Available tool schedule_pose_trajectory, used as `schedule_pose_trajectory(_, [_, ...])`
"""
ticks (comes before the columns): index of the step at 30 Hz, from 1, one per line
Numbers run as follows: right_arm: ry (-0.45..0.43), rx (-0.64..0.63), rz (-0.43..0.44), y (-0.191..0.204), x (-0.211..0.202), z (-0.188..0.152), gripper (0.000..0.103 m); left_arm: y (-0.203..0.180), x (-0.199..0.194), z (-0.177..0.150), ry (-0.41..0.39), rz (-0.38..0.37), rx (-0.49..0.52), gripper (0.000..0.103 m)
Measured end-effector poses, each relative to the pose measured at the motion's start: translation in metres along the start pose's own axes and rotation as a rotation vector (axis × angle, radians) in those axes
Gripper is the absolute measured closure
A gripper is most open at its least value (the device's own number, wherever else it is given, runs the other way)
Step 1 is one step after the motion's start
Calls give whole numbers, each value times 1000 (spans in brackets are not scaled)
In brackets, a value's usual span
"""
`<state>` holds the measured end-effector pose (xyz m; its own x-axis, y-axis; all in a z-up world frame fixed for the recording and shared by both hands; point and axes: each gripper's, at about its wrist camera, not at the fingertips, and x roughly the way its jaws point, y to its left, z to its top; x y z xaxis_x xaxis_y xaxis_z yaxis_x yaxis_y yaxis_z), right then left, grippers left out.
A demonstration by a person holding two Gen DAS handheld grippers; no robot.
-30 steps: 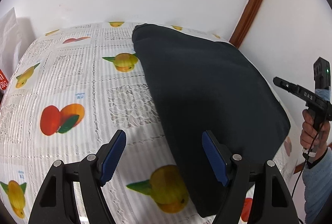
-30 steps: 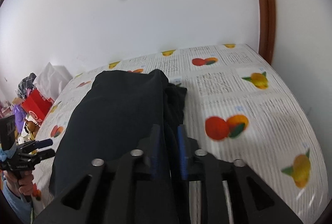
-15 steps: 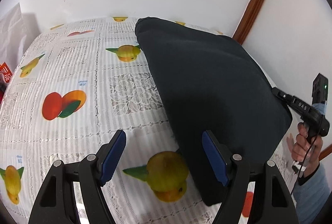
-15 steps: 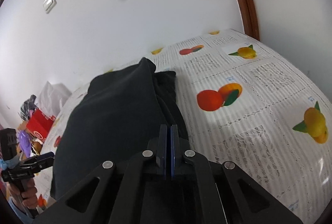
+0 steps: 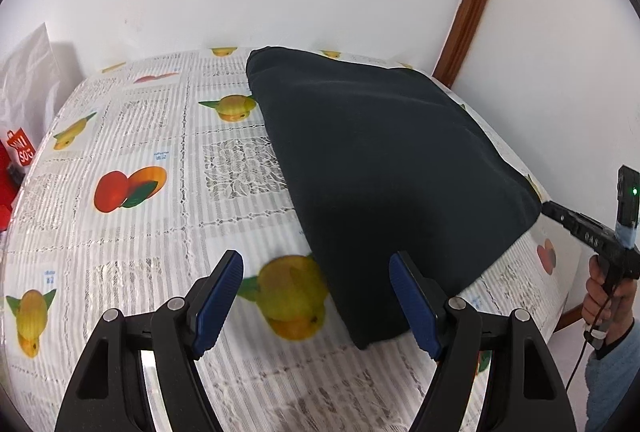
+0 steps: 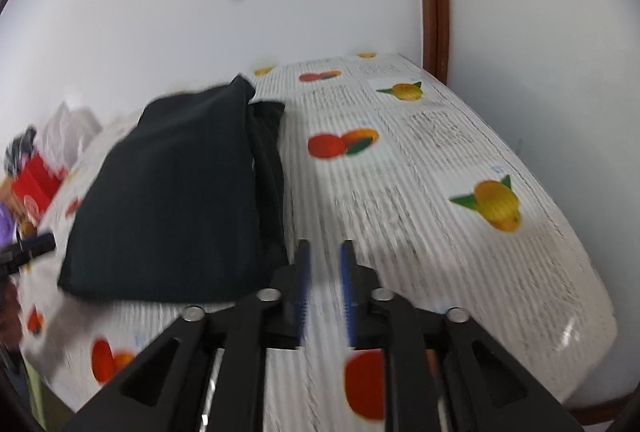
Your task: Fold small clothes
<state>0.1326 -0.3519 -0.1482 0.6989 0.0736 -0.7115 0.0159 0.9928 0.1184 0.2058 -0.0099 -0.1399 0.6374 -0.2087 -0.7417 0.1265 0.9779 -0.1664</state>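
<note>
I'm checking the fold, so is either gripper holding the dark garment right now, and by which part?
Neither. The left gripper is open over the tablecloth; the right gripper has just opened, empty, beside the dark garment.

Folded black garment [image 5: 384,168]: dark, matte fabric, laid flat in a compact, roughly rectangular stack. In the left wrist view it occupies the centre-right of the frame. In the right wrist view it occupies the centre-left, with layered fold edges visible along its right side.
</note>
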Motion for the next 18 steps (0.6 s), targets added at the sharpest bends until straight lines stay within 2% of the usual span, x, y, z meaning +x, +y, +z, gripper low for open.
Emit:
schedule_pose_trajectory(1, [4,-19,-2,1,-3,-6,71,-3,-3,-3,-4,1,3,29])
schedule_pose_trajectory(3, [13,-40,-1,3,-5,-15,64,-7,-5,-7,0,6,4,29])
schedule_pose_trajectory(8, [43,-60,29,15,4,-29,64,-12,-9,-24,22,10,15,30])
schedule_pose_trajectory(14, [48,-105,87,37,17,-30,64,-15,-8,-49,53,-54,37,31])
schedule_pose_trajectory(16, [47,-115,91,42,22,-29,64,-19,-2,-53,66,-42,49,31])
schedule_pose_trajectory(18, [48,-112,87,44,27,-27,64,-22,6,-52,67,-28,55,36])
